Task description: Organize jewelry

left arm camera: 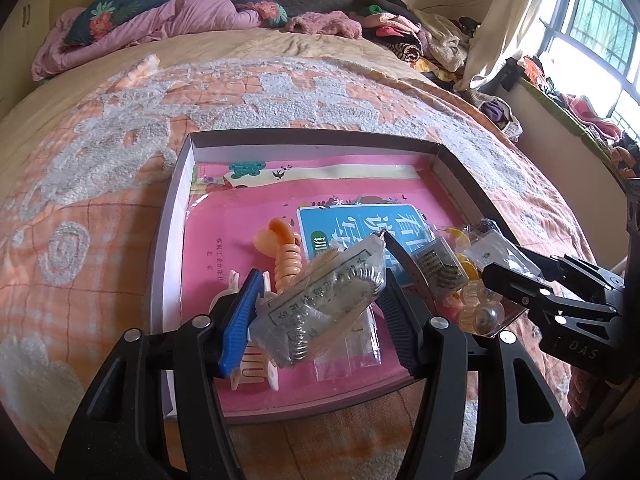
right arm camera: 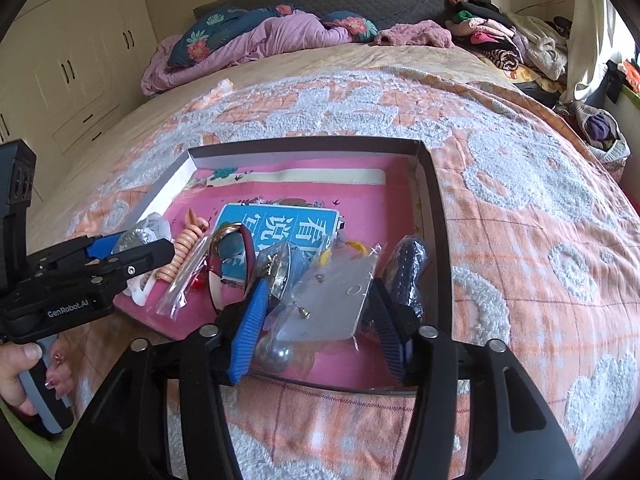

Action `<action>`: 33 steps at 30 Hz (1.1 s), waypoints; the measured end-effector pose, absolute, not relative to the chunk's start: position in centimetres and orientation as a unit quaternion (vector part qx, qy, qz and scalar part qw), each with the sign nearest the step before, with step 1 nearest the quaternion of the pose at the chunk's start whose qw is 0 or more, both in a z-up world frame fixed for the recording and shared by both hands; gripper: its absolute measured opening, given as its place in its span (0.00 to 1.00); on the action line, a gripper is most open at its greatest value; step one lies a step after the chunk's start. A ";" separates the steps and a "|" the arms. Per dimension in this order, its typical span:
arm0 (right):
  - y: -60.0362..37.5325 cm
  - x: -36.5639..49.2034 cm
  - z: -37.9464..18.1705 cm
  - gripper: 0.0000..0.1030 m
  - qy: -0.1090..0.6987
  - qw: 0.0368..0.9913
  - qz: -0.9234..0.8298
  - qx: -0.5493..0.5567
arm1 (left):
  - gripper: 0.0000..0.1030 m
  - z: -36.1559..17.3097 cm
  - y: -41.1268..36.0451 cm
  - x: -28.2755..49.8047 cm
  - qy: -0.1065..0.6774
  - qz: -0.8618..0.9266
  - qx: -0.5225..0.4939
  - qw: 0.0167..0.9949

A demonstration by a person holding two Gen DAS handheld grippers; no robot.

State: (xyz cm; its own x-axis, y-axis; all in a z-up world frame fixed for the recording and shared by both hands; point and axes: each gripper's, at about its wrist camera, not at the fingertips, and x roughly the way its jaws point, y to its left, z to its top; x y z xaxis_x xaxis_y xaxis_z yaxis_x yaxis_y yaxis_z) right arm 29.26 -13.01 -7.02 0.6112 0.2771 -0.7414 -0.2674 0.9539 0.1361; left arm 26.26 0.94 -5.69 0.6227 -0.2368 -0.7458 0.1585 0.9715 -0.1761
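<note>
So the shallow box (right arm camera: 434, 216) is sitting on the bed (right arm camera: 520, 208), with a book (right arm camera: 280, 226) lying flat inside it. The coiled hair tie (left arm camera: 286, 258) is lying left of the book's label, the watch (right arm camera: 234, 248) is resting on the label, and the bagged bits are piling up along the near right. Pillows (right arm camera: 224, 32) and folded clothes (right arm camera: 492, 36) are sitting way behind at the bed's head.

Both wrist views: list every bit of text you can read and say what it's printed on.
"GenRobot.AI" on the left tool's black body.
"DAS" on the right tool's body, start of the word hidden.
"看" and "说", large white characters on the blue label of the pink book.
Small black print on the pink cover: too small to read.
Print on the clear bag in the left tool: blurred, unreadable.
</note>
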 end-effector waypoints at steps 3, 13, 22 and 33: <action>-13.3 28.8 -6.3 0.60 0.407 0.901 0.153 0.011 | 0.52 -5.6 1.0 26.1 0.419 -0.109 -0.046 0.900; -14.4 24.0 -0.9 0.85 0.342 0.925 0.165 0.013 | 0.81 -1.2 1.7 22.9 0.382 -0.089 -0.054 0.918; -15.9 18.2 2.7 0.94 0.296 0.938 0.177 0.020 | 0.91 2.8 1.8 16.9 0.342 -0.077 -0.056 0.935; -16.7 13.3 2.4 0.95 0.295 0.937 0.187 0.018 | 0.91 2.1 0.3 11.3 0.350 -0.074 -0.043 0.933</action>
